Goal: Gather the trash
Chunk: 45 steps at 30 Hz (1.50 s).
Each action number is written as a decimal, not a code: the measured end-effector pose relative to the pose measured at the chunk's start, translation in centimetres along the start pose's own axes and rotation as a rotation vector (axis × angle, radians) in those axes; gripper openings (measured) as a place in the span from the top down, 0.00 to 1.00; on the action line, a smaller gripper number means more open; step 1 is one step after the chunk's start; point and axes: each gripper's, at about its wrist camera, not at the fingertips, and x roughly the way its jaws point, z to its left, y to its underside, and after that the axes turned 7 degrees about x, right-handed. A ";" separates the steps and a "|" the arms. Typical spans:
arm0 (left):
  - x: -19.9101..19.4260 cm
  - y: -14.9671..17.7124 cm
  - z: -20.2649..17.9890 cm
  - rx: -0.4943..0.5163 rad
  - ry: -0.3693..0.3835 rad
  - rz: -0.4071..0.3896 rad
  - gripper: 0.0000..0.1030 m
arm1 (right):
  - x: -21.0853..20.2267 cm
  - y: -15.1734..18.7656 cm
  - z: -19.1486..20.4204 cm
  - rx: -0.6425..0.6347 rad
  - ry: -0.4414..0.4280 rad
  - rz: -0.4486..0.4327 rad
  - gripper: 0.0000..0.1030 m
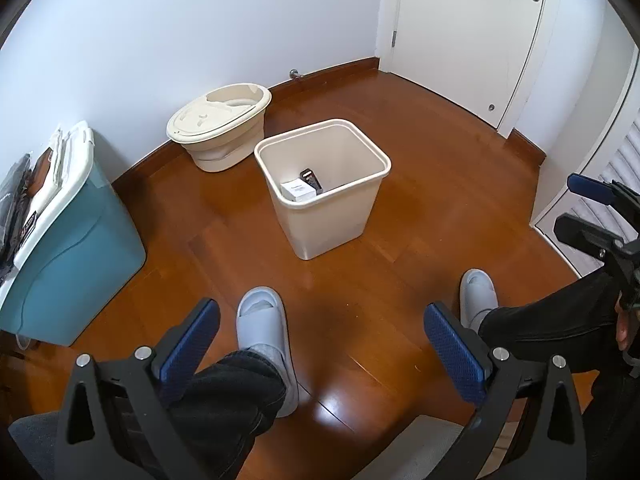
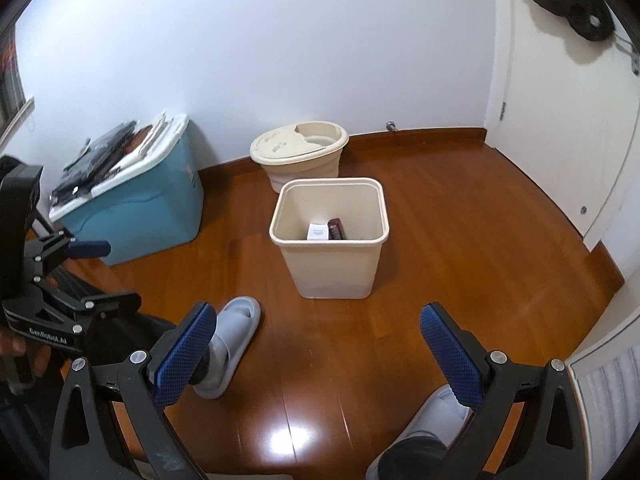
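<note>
A beige open trash bin stands on the wooden floor ahead of both grippers. Inside it lie a small white box and a dark packet. My left gripper is open and empty, held low above the floor in front of the bin. My right gripper is also open, with nothing between its blue pads. Each gripper shows at the edge of the other's view: the right gripper and the left gripper.
A beige lidded bucket sits by the wall behind the bin. A teal storage box with stacked items on top stands at left. A person's grey slippers rest below the grippers. A white door is at right.
</note>
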 end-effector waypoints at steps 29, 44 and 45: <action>-0.1 0.0 0.0 -0.020 -0.085 -0.023 0.00 | 1.6 0.0 0.0 0.028 0.002 0.019 0.00; -0.2 -0.1 0.1 -0.023 -0.069 -0.019 0.00 | 1.7 0.1 0.3 0.028 0.005 0.019 0.00; -0.2 -0.2 0.1 -0.023 -0.069 -0.019 0.00 | 1.7 0.1 0.3 0.027 0.005 0.019 0.00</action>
